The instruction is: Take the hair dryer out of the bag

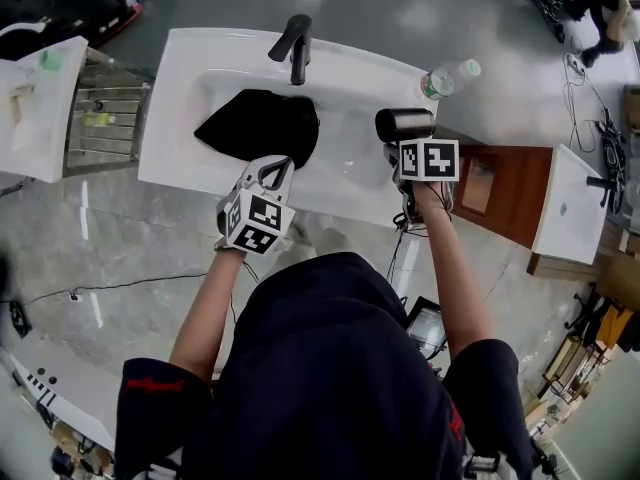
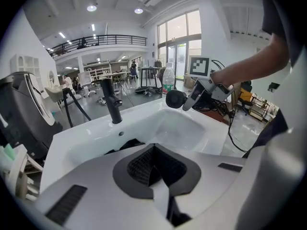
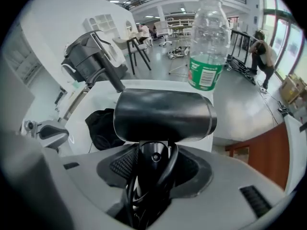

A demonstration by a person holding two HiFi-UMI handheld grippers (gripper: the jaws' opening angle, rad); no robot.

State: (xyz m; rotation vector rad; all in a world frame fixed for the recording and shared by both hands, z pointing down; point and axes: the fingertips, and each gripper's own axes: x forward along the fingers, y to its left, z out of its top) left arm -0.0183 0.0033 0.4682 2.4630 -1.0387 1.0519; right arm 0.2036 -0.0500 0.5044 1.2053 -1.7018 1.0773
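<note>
Hair dryer (image 3: 163, 116) clamped in right gripper (image 3: 152, 163); bag (image 1: 258, 126) lying in sink (image 1: 178, 118).

The bag (image 1: 258, 126) is black, and so is the hair dryer (image 1: 404, 125). The sink (image 1: 175, 108) is white, its tap (image 1: 295, 44) black. The bottle (image 1: 447, 78) has a green label.

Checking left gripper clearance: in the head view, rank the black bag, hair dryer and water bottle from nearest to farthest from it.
1. Black bag: in the sink basin, right at the left gripper.
2. Hair dryer: off to the right, held in the fingers of the right gripper.
3. Water bottle: back right corner of the sink top, beyond the dryer.
</note>
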